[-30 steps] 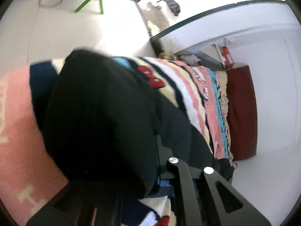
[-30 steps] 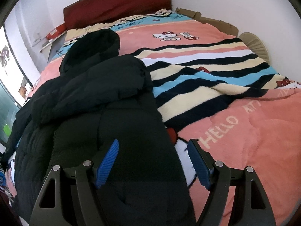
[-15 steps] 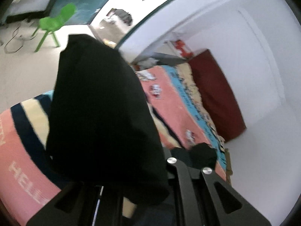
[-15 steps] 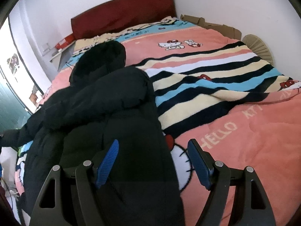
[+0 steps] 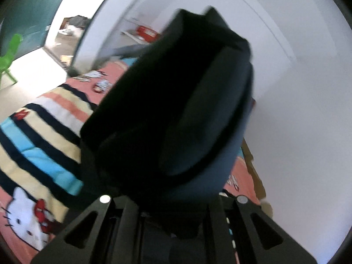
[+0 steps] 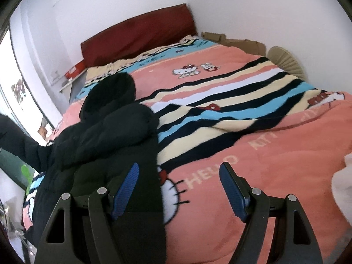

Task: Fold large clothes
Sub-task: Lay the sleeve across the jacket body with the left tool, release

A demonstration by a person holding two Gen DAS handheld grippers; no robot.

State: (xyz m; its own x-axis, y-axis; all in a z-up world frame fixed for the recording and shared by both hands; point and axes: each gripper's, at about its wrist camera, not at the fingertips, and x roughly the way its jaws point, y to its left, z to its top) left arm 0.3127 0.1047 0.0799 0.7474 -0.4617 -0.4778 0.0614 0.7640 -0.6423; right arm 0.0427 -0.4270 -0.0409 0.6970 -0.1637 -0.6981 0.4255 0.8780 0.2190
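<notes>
1. Scene: a black padded coat (image 6: 99, 145) with a hood (image 6: 110, 94) lies along the left side of a bed (image 6: 275, 176), on a pink cartoon blanket with stripes (image 6: 220, 101). Red headboard (image 6: 140, 33) at the far end.
2. Left tongs (image 5: 173, 215): tips buried under dark cloth; jaws together, clamped on a sleeve (image 5: 176, 110) of the coat. The sleeve bulks up in front of the lens, raised clear of the blanket.
3. In the right view, the same sleeve (image 6: 19, 138) stretches out to the left edge of frame, off the coat's body.
4. Right tongs (image 6: 178, 189): jaws wide apart, nothing between the blue pads (image 6: 126, 189). They sit low over the coat's near hem, one pad above the black cloth, the other above the pink blanket.
5. Step in hand, by judgement: the sleeve fold. The left side has the sleeve lifted; it is not yet laid across the body.
6. Next move likely calls for carrying the sleeve inward over the chest panel and setting it flat before letting go.
7. Right side looks placed to pin or take the hem so the body does not drag.
8. Risk: puffy fill springs back; the sleeve may slide off if dropped loosely.
9. Left view is blurred; exact grip point on the sleeve cannot be told.
</notes>
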